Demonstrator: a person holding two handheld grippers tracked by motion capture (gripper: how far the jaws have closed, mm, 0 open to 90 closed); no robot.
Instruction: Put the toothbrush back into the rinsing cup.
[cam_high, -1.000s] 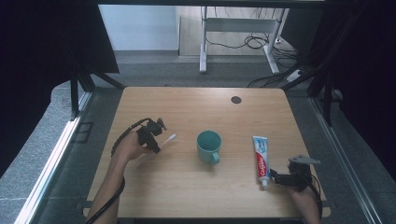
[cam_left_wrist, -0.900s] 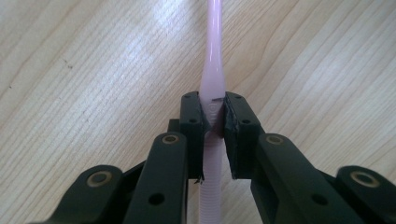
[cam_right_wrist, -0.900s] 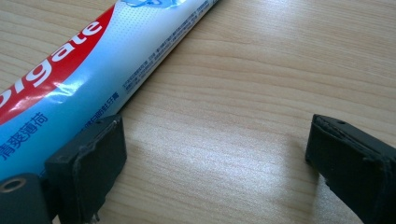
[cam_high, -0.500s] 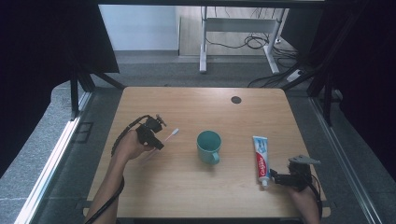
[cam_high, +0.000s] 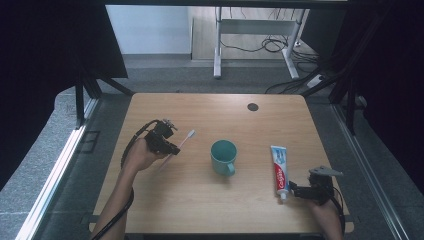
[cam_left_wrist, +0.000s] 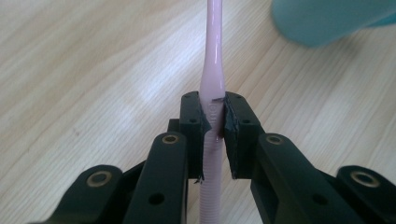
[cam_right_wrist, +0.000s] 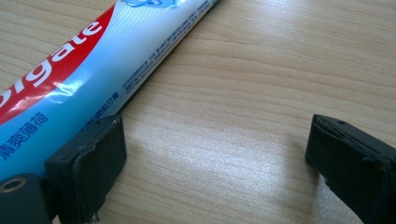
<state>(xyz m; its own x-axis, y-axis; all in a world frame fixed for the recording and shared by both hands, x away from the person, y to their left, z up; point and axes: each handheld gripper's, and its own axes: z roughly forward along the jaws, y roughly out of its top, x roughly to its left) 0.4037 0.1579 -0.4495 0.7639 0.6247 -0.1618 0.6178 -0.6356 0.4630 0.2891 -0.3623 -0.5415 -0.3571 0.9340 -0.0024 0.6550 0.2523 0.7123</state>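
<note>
Left gripper (cam_high: 172, 149) raised, fingers clamping toothbrush (cam_left_wrist: 212, 70); right gripper (cam_right_wrist: 219, 154) low, fingers spread beside toothpaste tube (cam_right_wrist: 93, 70).

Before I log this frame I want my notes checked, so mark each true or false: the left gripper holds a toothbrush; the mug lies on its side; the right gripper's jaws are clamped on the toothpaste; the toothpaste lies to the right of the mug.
1. The left gripper holds a toothbrush. True: the jaws are closed on its pink handle.
2. The mug lies on its side. False: it stands upright, mouth up.
3. The right gripper is clamped on the toothpaste. False: the jaws stand open, with the tube beside one jaw.
4. The toothpaste lies to the right of the mug in the high view. True.
</note>
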